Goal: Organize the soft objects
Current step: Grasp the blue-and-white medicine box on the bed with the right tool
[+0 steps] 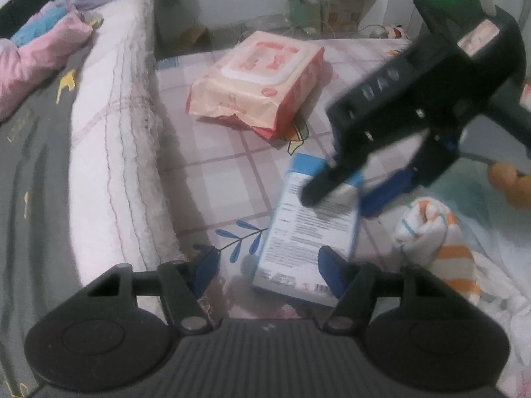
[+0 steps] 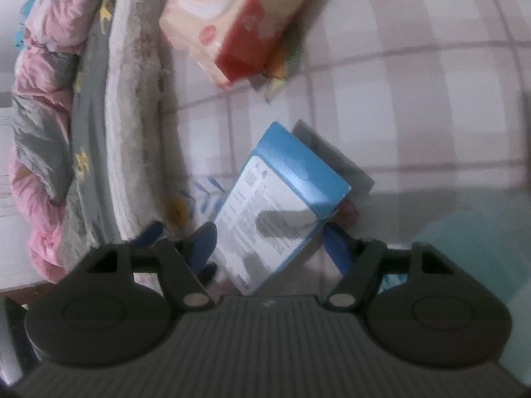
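A blue-and-white printed box (image 1: 312, 229) lies flat on the checked bed sheet (image 1: 232, 165). My left gripper (image 1: 268, 268) is open low over the box's near end; its right finger overlaps the near corner and its left finger stands clear over the sheet. My right gripper (image 1: 341, 204) comes in from the upper right and hovers open over the box's far end. In the right wrist view the box (image 2: 282, 205) sits between that gripper's (image 2: 268, 242) spread blue fingers, close to both. A pink wet-wipes pack (image 1: 255, 83) lies farther back. An orange-striped white cloth (image 1: 431, 232) lies to the right.
A long rolled white blanket (image 1: 113, 152) runs along the left, with a grey quilt (image 1: 36, 182) and pink bedding (image 1: 33, 63) beyond it. An orange plush (image 1: 511, 179) and teal fabric (image 1: 471, 192) sit at the right. Paper bags (image 1: 332, 3) stand against the back wall.
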`<state>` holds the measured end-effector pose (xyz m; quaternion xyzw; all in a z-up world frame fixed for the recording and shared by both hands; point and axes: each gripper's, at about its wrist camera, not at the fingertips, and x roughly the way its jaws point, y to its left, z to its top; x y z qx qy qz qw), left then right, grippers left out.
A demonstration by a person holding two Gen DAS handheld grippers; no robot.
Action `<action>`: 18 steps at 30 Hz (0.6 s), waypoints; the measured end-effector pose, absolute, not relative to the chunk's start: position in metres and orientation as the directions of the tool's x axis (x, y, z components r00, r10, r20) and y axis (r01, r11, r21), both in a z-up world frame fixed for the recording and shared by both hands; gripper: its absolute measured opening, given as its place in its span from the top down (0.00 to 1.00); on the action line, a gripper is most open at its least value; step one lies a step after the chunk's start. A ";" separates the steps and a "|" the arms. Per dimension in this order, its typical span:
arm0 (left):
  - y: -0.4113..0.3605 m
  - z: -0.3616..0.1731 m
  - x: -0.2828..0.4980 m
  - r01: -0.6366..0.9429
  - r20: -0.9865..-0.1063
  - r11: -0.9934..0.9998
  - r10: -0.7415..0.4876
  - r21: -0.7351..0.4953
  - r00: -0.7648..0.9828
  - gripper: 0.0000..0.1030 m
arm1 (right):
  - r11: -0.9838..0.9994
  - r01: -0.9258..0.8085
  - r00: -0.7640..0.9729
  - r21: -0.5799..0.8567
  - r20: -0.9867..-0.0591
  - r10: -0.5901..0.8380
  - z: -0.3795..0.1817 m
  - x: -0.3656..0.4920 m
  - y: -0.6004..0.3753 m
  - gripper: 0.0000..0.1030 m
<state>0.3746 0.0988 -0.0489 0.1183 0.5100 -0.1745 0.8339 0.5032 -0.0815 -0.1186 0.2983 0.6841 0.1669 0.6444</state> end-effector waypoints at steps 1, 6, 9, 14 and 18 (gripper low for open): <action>0.099 -0.050 0.376 0.408 -0.894 0.913 -0.165 0.021 0.416 0.30 | 0.751 0.188 0.029 0.633 -0.768 0.640 -0.117 0.506 -0.081 0.31; 0.098 -0.052 0.381 0.391 -0.895 0.918 -0.119 0.065 0.429 0.19 | 0.735 0.159 0.084 0.660 -0.750 0.656 -0.109 0.513 -0.081 0.31; 0.096 -0.055 0.384 0.402 -0.898 0.912 -0.107 0.083 0.427 0.17 | 0.763 0.153 0.078 0.627 -0.778 0.624 -0.109 0.512 -0.081 0.31; 0.086 -0.066 0.397 0.424 -0.915 0.899 -0.081 0.104 0.396 0.15 | 0.773 0.162 0.062 0.613 -0.788 0.613 -0.122 0.509 -0.083 0.41; 0.083 -0.070 0.405 0.424 -0.921 0.902 -0.098 0.077 0.376 0.11 | 0.766 0.157 0.057 0.624 -0.780 0.624 -0.126 0.513 -0.073 0.46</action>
